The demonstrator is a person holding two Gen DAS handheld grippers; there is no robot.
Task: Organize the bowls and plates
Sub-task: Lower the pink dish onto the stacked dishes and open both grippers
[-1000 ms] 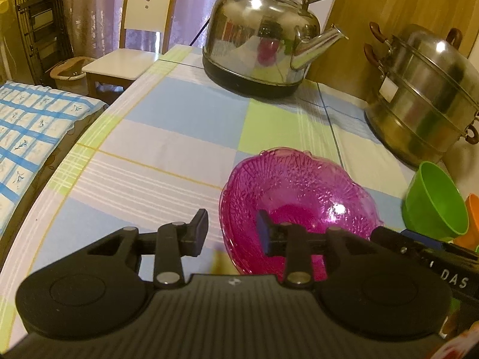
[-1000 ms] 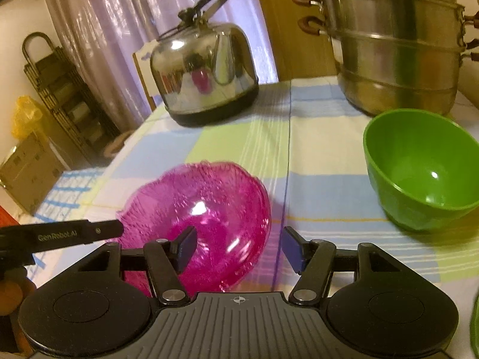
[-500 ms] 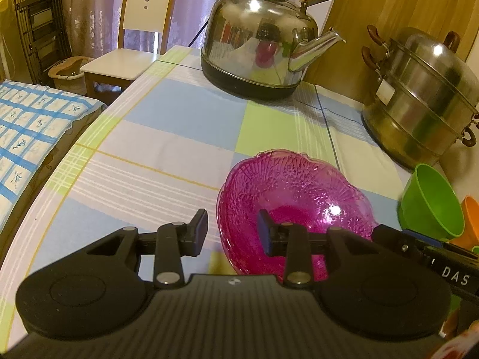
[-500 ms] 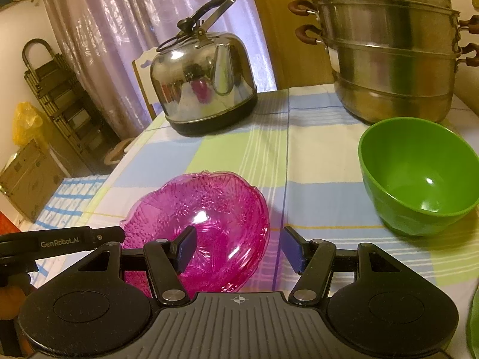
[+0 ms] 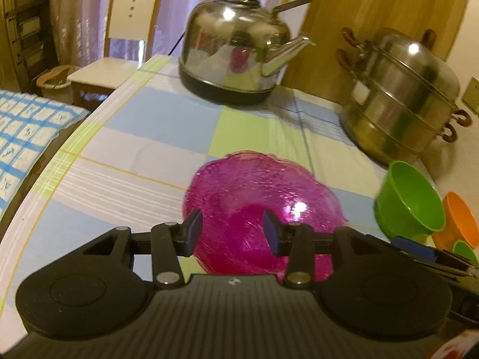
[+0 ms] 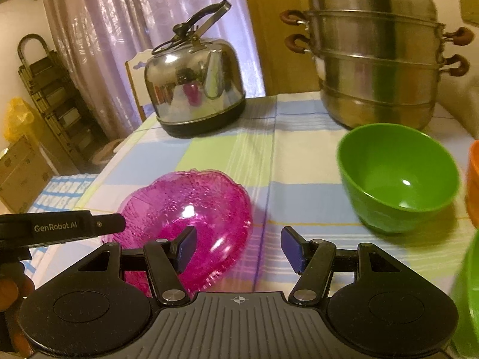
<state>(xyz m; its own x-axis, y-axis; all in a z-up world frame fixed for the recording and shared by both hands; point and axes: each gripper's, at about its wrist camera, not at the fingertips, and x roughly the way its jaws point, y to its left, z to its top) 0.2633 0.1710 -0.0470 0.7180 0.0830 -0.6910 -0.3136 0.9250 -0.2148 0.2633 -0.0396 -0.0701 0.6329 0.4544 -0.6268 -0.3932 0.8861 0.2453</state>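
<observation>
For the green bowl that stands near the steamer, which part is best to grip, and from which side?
Probably the near rim of the green bowl, reached from above: it stands upright with its mouth open, so one finger can go inside the thin wall and one outside. The right gripper, open and empty, is nearest.

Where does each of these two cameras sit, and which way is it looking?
Left wrist: on the left gripper, jaws opening, looking over the pink translucent glass bowl; no hand shows.
Right wrist: on the right gripper, open, facing the checked tablecloth; a fingertip shows.
Shared: pink bowl, steel kettle, green plastic bowl.
</observation>
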